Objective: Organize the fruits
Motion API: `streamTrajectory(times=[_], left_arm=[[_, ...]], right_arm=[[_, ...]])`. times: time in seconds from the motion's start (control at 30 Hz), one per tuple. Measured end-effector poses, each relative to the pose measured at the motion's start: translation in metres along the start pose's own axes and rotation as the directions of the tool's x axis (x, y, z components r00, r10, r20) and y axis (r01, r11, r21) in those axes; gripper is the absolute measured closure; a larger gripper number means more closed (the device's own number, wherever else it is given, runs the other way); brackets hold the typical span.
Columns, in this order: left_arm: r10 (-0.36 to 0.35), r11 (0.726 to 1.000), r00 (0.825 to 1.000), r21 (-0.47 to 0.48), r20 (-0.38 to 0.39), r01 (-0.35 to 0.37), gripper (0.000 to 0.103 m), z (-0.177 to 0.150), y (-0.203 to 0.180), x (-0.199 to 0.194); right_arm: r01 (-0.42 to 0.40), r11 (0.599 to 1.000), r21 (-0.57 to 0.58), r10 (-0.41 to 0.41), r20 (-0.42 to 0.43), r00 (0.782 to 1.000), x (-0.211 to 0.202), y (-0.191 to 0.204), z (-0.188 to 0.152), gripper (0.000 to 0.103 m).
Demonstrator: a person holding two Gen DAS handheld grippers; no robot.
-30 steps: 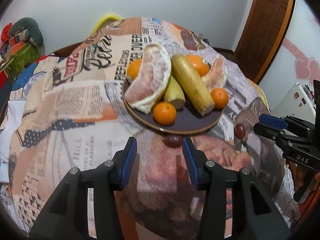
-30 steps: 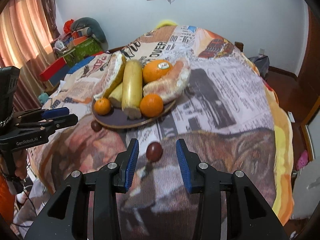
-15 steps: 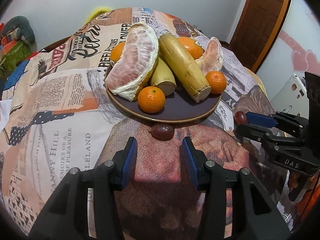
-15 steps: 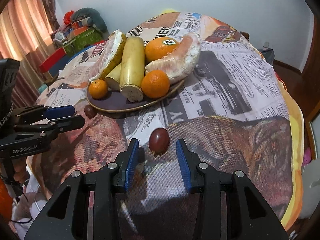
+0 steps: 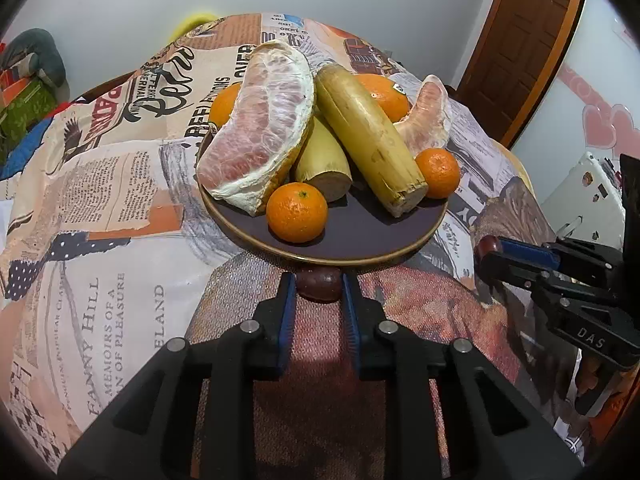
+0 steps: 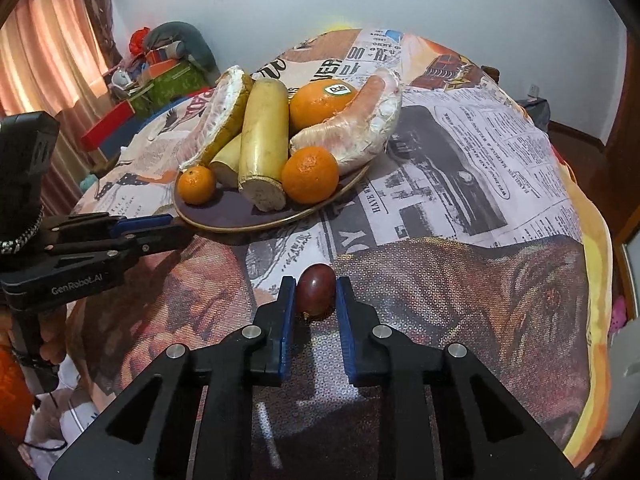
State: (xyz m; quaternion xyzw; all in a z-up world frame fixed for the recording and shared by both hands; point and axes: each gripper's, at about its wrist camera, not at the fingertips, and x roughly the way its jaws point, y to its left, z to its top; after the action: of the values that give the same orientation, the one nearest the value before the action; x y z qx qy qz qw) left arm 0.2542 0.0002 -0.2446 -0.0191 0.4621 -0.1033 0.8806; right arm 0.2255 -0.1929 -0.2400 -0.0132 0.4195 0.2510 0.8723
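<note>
A dark plate (image 5: 360, 240) on the newspaper-print cloth holds pomelo segments (image 5: 260, 136), two pale yellow stalks (image 5: 368, 140), oranges and tangerines (image 5: 297, 218). Just in front of its near rim lies a dark red fruit (image 5: 320, 292), and my left gripper (image 5: 319, 284) is shut on it, both blue pads pressing its sides. To the right of the plate, my right gripper (image 6: 316, 292) is shut on a second dark red fruit (image 6: 315, 296) that rests on the cloth. Each gripper also shows side-on in the other's view: the right gripper (image 5: 490, 254), the left gripper (image 6: 180, 230).
The round table's edge drops off close behind both grippers. Boxes and bags (image 6: 168, 76) are stacked by the curtain at the back left. A wooden door (image 5: 520, 40) and a white appliance (image 5: 588, 192) stand to the right.
Both grippers have moved forward onto the dark red fruits. Their jaws, wide apart before, have closed on the fruits.
</note>
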Motion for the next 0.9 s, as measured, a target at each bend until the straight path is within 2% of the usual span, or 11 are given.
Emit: streamTrajectory(times=[0.3, 0.57, 0.73, 0.9], left_arm=[[0.0, 1.0, 1.0, -0.012, 0.02, 0.0, 0.081, -0.002, 0.004, -0.016], [-0.011, 1.0, 0.995, -0.001, 0.099, 0.012, 0.081, 0.019, 0.001, -0.037], [-0.031, 1.0, 0.992, 0.007, 0.119, 0.031, 0.081, 0.035, -0.003, -0.032], [-0.048, 0.999, 0.994, 0.024, 0.1, 0.046, 0.081, 0.041, -0.009, -0.017]], right_arm=[[-0.017, 1.0, -0.011, 0.017, 0.04, 0.999, -0.011, 0.009, 0.009, 0.085], [-0.016, 0.999, -0.029, 0.019, 0.103, 0.994, -0.018, 0.012, 0.031, 0.085], [-0.022, 0.999, -0.04, 0.027, 0.138, 0.99, -0.017, 0.013, 0.048, 0.085], [-0.032, 0.998, -0.052, 0.039, 0.15, 0.988, -0.009, 0.015, 0.058, 0.085]])
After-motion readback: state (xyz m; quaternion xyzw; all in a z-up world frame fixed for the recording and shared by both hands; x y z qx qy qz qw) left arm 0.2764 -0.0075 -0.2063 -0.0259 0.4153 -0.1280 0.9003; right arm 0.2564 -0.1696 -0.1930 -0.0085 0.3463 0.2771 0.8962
